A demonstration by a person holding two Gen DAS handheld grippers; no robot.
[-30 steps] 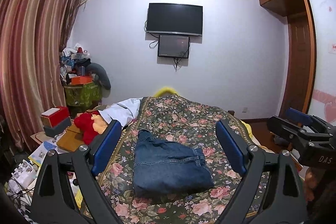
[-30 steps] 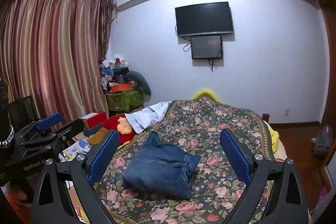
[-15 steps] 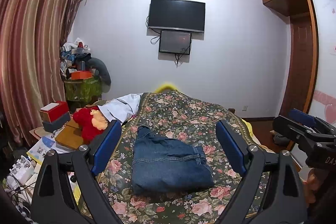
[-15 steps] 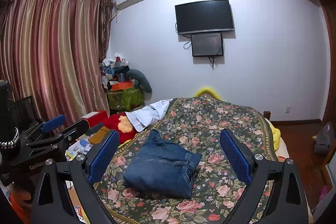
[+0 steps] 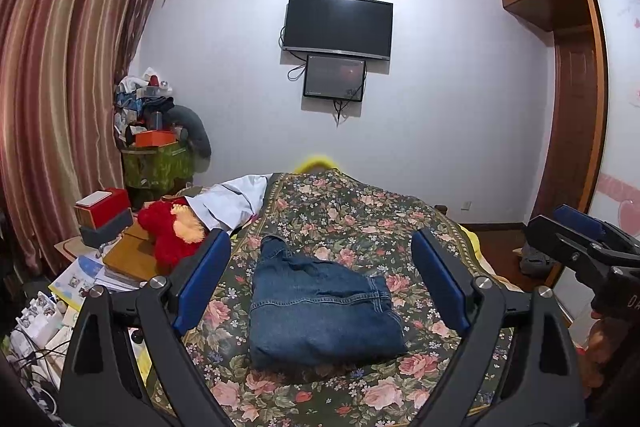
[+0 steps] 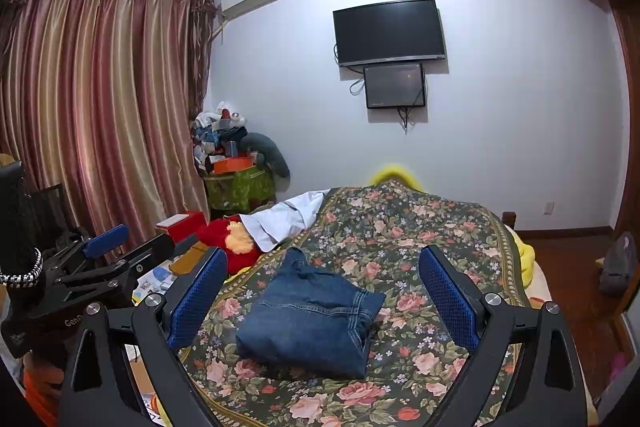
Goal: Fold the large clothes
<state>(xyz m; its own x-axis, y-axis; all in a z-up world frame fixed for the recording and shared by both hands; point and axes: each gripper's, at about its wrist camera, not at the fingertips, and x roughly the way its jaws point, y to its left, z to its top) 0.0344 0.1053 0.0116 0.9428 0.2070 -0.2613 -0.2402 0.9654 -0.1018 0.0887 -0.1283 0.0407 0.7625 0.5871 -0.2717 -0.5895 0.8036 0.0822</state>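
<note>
My left gripper [image 5: 320,283] and right gripper [image 6: 322,287]: jaws apart, empty, above folded jeans [image 5: 320,311] on floral bedspread [image 5: 360,215].

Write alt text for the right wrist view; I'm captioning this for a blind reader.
Folded blue jeans lie on a floral bedspread, framed by the open right gripper, which holds nothing. The left gripper shows at the left edge, with a wall television and striped curtains behind.
</note>
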